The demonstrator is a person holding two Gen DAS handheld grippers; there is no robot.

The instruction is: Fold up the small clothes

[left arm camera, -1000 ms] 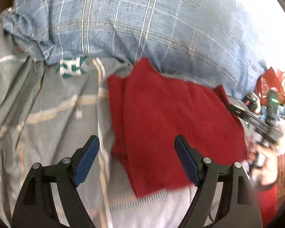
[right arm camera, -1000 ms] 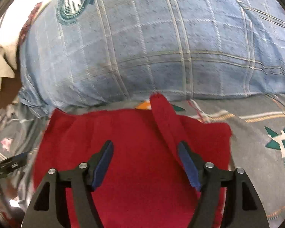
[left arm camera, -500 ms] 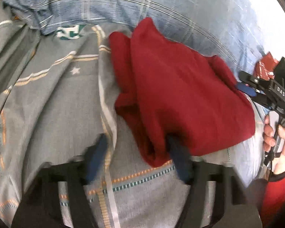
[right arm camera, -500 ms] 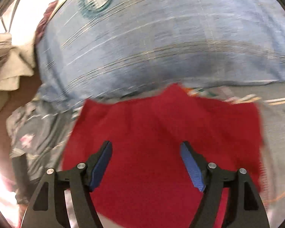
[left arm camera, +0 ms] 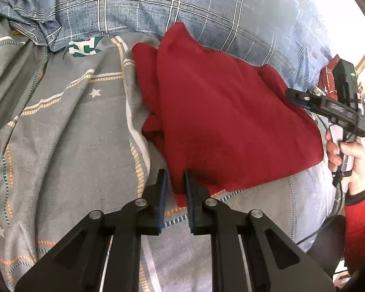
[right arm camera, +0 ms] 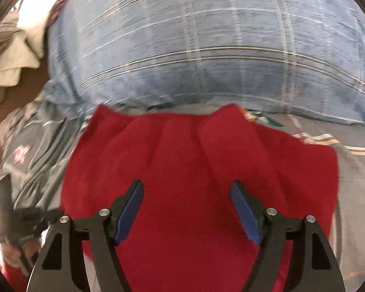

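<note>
Left wrist view: the left gripper (left arm camera: 175, 182) has just been closing, and the near corner of the red garment (left arm camera: 226, 121) is now pinched between its pads. The garment lies on the grey bedsheet (left arm camera: 68, 141), against the blue plaid pillow (left arm camera: 206, 7). It is partly doubled over, not neatly.

Right wrist view: the right gripper (right arm camera: 186, 206) is held spread over the red cloth, nothing gripped. Folding is judged early; most folds are left.
</note>
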